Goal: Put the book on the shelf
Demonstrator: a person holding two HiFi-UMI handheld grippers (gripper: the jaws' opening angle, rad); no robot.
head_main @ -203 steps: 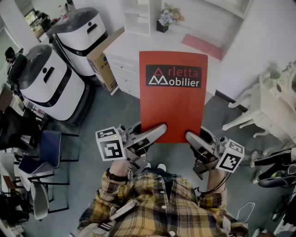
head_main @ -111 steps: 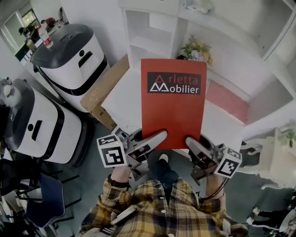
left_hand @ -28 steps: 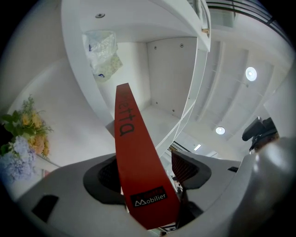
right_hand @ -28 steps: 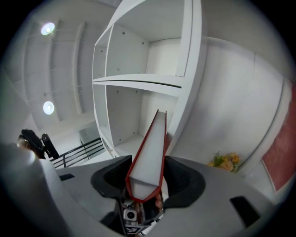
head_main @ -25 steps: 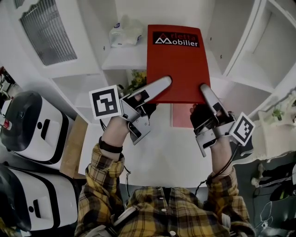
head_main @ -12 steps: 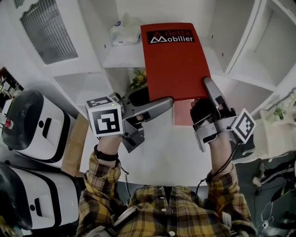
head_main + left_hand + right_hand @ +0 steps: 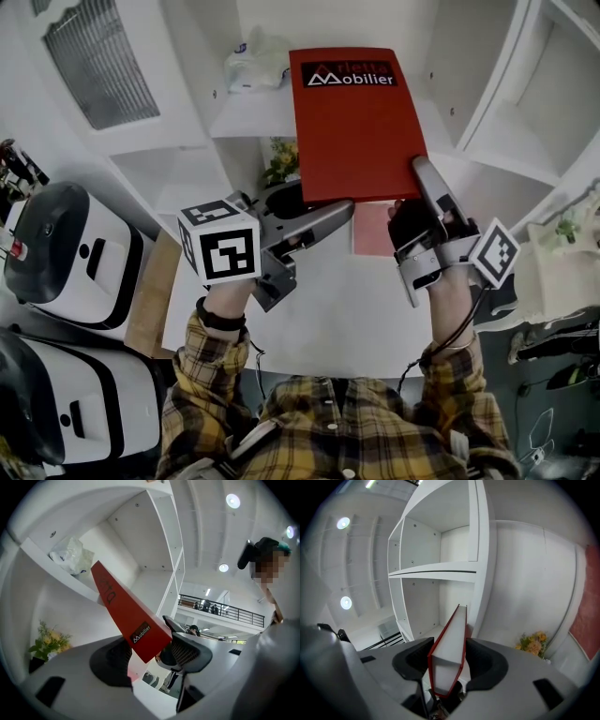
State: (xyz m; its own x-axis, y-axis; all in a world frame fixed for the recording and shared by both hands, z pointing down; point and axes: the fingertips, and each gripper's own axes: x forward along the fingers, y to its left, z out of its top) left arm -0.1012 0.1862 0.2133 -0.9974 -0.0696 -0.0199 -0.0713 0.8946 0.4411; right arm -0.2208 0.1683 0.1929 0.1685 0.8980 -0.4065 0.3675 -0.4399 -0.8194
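Observation:
The red book (image 7: 356, 122) with "Mobilier" on its cover is held up against the white shelf unit, its top edge by the shelf board (image 7: 246, 120). My right gripper (image 7: 418, 176) is shut on the book's lower right corner. In the right gripper view the book (image 7: 452, 639) stands edge-on between the pads, and the jaws are easing open slightly. My left gripper (image 7: 333, 212) lies sideways just under the book's lower edge, off it. In the left gripper view the book's corner (image 7: 136, 630) hangs between the parted jaws of that gripper (image 7: 150, 657), untouched. Those jaws are closing.
A crumpled plastic bag (image 7: 253, 64) lies on the shelf board left of the book. A small flower pot (image 7: 281, 165) stands on a lower shelf. Below, a pink mat (image 7: 371, 240) lies on the white counter (image 7: 309, 309). Two white machines (image 7: 66, 246) stand at the left.
My left gripper has let go of the book's lower left corner, dropped under its edge and turned sideways. The book has shifted slightly up and left. My right gripper keeps its hold.

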